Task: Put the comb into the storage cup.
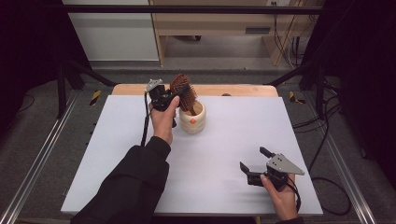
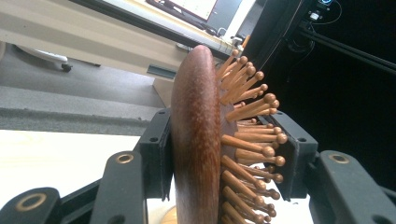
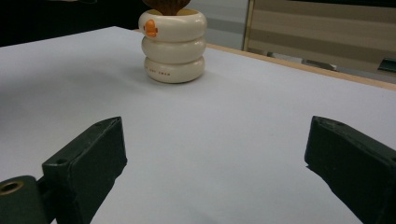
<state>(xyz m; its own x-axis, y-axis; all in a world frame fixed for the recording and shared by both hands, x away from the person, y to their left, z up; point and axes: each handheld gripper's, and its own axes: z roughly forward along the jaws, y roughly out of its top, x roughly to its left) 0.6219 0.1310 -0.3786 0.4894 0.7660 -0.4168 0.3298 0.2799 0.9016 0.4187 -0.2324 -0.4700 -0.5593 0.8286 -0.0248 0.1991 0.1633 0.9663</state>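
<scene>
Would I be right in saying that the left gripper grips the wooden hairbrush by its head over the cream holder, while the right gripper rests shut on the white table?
Not quite: the right gripper is open, its jaws wide apart with nothing between them, as the right gripper view shows. The rest holds: the left gripper grips the wooden hairbrush by its head over the cream holder, and the right one rests on the white table.

A reddish-brown wooden hairbrush [image 1: 183, 90], a cream ringed cup [image 1: 193, 120] with an orange spot, a pale grey table [image 1: 224, 154].
</scene>
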